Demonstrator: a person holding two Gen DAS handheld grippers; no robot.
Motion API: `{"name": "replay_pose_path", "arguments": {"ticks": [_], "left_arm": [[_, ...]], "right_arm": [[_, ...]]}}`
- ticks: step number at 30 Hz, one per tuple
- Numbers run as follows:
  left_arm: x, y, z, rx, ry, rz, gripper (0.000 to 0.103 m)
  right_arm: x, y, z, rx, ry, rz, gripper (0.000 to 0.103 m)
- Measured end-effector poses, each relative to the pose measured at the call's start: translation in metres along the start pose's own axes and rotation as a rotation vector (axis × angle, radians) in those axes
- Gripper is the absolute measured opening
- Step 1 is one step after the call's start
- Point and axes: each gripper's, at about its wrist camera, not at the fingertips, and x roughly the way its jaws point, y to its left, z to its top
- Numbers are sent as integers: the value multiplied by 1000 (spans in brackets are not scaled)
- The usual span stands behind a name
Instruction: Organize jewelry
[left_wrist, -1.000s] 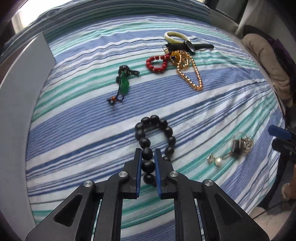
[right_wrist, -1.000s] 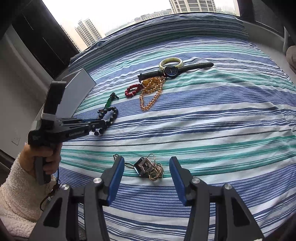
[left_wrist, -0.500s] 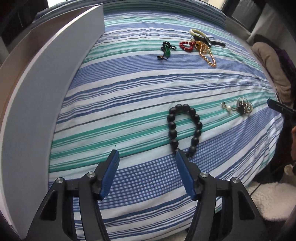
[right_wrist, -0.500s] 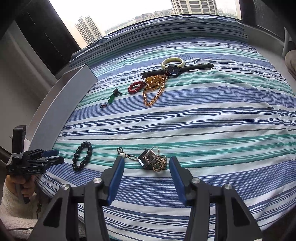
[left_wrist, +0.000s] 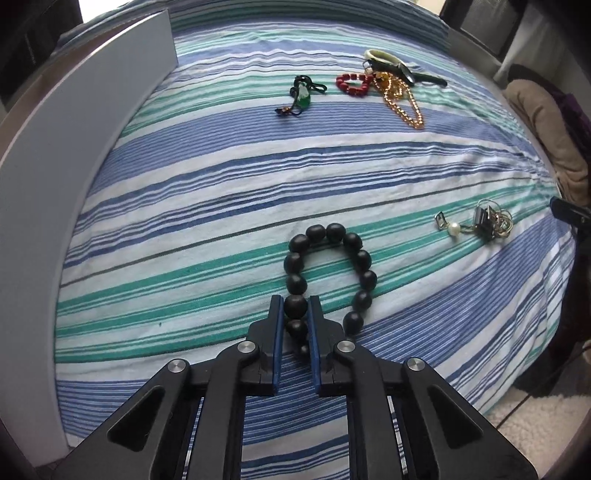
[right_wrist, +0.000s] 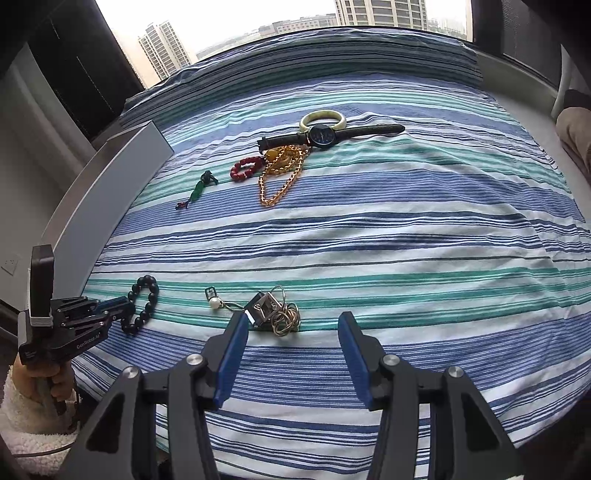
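A black bead bracelet (left_wrist: 334, 232) lies on the striped bedspread near its front left edge. My left gripper (left_wrist: 295, 306) has its jaws closing on the near end of the bracelet, and the blue pads press a bead between them. The right wrist view shows the same grip from the side, with the left gripper (right_wrist: 125, 308) at the bracelet (right_wrist: 147, 284). My right gripper (right_wrist: 291, 325) stands open just above the bedspread. A tangle of gold rings and a metal clip (right_wrist: 273, 312) lies by its left finger, with a pearl piece (right_wrist: 213, 303) beside it.
At the far side lie a dark watch (right_wrist: 321, 134), a pale bangle (right_wrist: 323, 119), a gold chain (right_wrist: 280, 177), a red bead bracelet (right_wrist: 245, 168) and a green pendant (right_wrist: 199, 190). A grey board (left_wrist: 74, 147) runs along the bed's left edge. A fleece sleeve (right_wrist: 33, 413) holds the left gripper.
The left gripper carried the black bracelet toward the front left, opened and let it lie on the bedspread, then closed on its near end again. The right gripper stayed put.
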Motion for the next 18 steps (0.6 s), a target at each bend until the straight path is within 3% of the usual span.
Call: {"name": "replay_pose_path", "arguments": {"ticks": [3,5,7,14,15,16,17,18], "left_arm": [[-17,8,-1,-31,-39,-16,10],[-30,12,-1,-51,-66,-34,10],[-42,13,-1,-59,-93,-37,10],[-68,19,-2,-65,-145,-41,10],[-70,21,-2,-70,-149,-40,10],[-73,23,-2,-76,-153,-41,10],[-74,24,-2,-84,-155,-46,10],[-77,27,-2,-94,-158,-57,10]], "right_arm": [[4,-13,8,1,20,-19,52],[18,-14,13,-45,88,-34,52],[33,-4,13,-125,146,-22,52],[77,30,13,-253,216,33,56],[80,30,14,-251,228,50,55],[80,31,13,-249,233,64,46],[79,32,13,-254,240,68,26],[78,33,13,-256,249,77,20]]}}
